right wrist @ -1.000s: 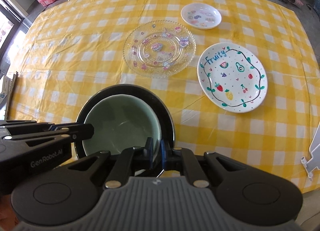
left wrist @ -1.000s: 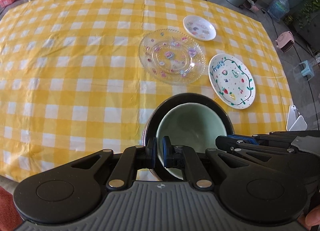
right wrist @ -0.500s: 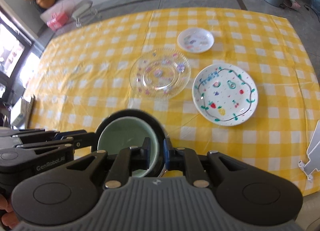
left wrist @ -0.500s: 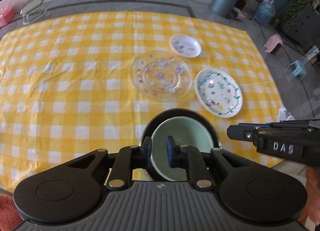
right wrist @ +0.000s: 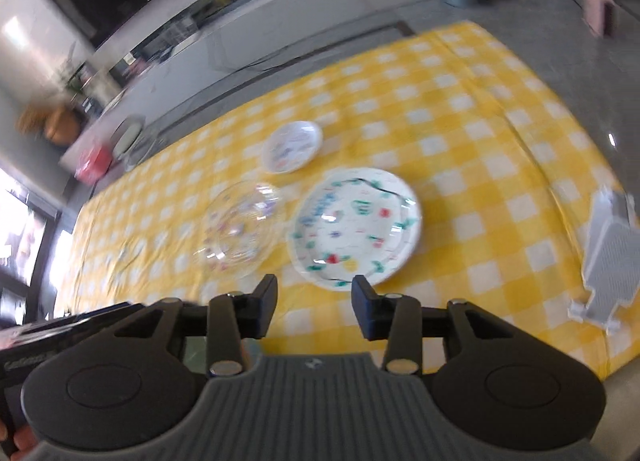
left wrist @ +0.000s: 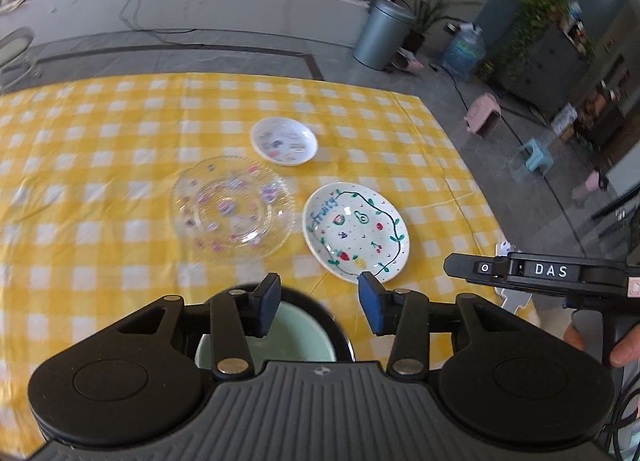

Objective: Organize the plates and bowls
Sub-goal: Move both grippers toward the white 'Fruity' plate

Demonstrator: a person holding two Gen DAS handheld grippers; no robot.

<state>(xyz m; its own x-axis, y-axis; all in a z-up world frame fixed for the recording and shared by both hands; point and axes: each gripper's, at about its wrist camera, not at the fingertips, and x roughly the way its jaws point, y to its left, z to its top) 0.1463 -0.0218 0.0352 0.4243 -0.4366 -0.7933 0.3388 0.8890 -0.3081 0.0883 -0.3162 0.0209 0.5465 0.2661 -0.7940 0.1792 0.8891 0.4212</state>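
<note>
A pale green bowl (left wrist: 298,335) sits inside a black bowl (left wrist: 340,331) at the table's near edge, mostly hidden under my left gripper (left wrist: 318,305), which is open and empty above it. My right gripper (right wrist: 314,311) is open and empty, raised near the front edge; its body shows in the left wrist view (left wrist: 532,273). Farther out lie a clear glass plate (left wrist: 232,207) (right wrist: 242,229), a white "Fruity" plate (left wrist: 356,233) (right wrist: 354,227) and a small white dish (left wrist: 284,140) (right wrist: 292,146).
The table wears a yellow checked cloth (left wrist: 100,133). A white plastic rack (right wrist: 608,249) sits at the right table edge. A grey bin (left wrist: 382,33), water jug (left wrist: 464,51) and small stools (left wrist: 484,115) stand on the floor beyond.
Both grippers have let go of the stacked bowls' rims, opened wide, and lifted up and back, tilting the views toward the room.
</note>
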